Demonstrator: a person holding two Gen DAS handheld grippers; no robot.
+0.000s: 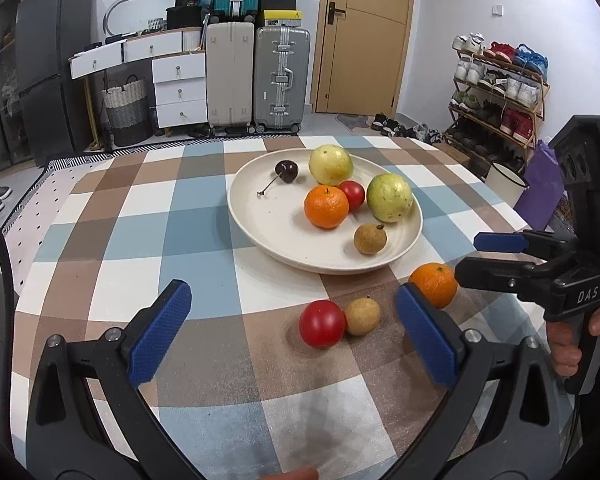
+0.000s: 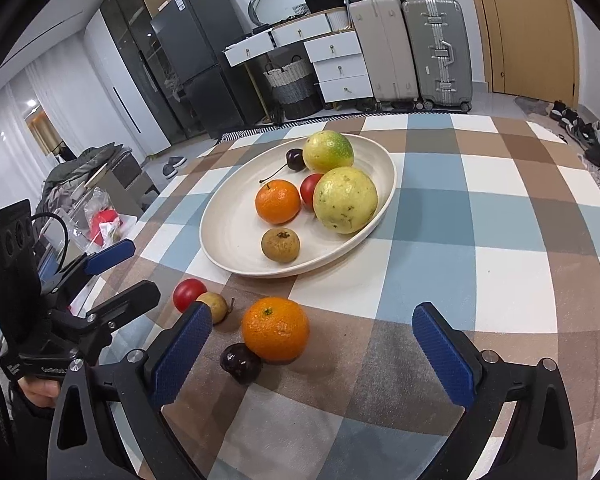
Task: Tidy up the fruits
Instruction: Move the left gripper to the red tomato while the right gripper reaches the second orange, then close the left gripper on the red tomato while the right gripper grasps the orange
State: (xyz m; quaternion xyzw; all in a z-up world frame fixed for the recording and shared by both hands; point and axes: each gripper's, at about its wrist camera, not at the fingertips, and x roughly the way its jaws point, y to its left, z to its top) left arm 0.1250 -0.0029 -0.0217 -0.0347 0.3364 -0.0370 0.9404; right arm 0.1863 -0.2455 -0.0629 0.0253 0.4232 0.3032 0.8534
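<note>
A cream plate (image 1: 260, 216) (image 2: 228, 224) on the checked tablecloth holds a cherry (image 1: 286, 171), two yellow-green guavas (image 1: 331, 164) (image 1: 389, 197), an orange (image 1: 326, 206), a red tomato (image 1: 353, 194) and a brown longan (image 1: 370, 239). Loose on the cloth in front lie a red tomato (image 1: 322, 323) (image 2: 189, 294), a longan (image 1: 362, 316) (image 2: 216, 307), an orange (image 1: 434, 285) (image 2: 275, 329) and a dark cherry (image 2: 241, 363). My left gripper (image 1: 296, 336) is open and empty, just before the tomato and longan. My right gripper (image 2: 316, 356) is open and empty around the loose orange's near side.
The table's (image 1: 112, 240) far edge drops to the floor. Beyond stand suitcases (image 1: 282, 80), white drawers (image 1: 178, 92), a basket (image 1: 126, 114), a shoe rack (image 1: 500, 92) and a door (image 1: 364, 36). A white bucket (image 1: 504, 180) sits right of the table.
</note>
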